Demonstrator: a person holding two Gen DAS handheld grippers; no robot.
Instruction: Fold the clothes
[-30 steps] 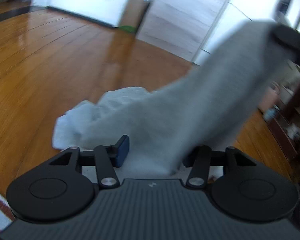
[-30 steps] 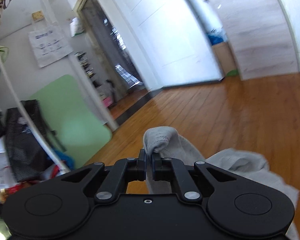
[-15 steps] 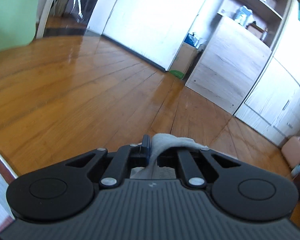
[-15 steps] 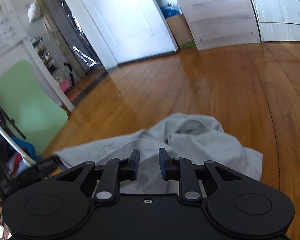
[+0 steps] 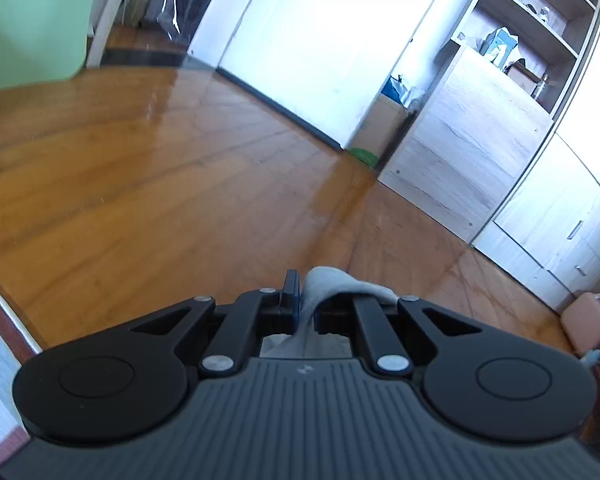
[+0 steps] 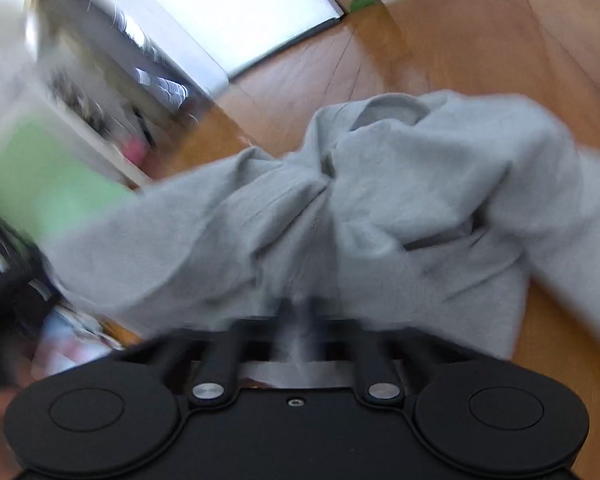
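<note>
A: Where does the grey garment lie?

B: In the right wrist view it sprawls on the wooden floor, filling the middle of the frame. Its long run goes from lower left to upper right, straight ahead of the right gripper.

A: Which hand is nearer the bulk?

B: The right, I judge; the heap starts at its fingertips. The left gripper shows only a small fold at lower centre, with bare floor beyond.

A: And the jaws?

B: The right jaws have just been closing and look pinched on cloth, though blur softens them. The left jaws are clamped on that fold.

A: How does it look?

B: Soft, thick, pale grey, rumpled, with a ribbed opening at upper centre.
</note>
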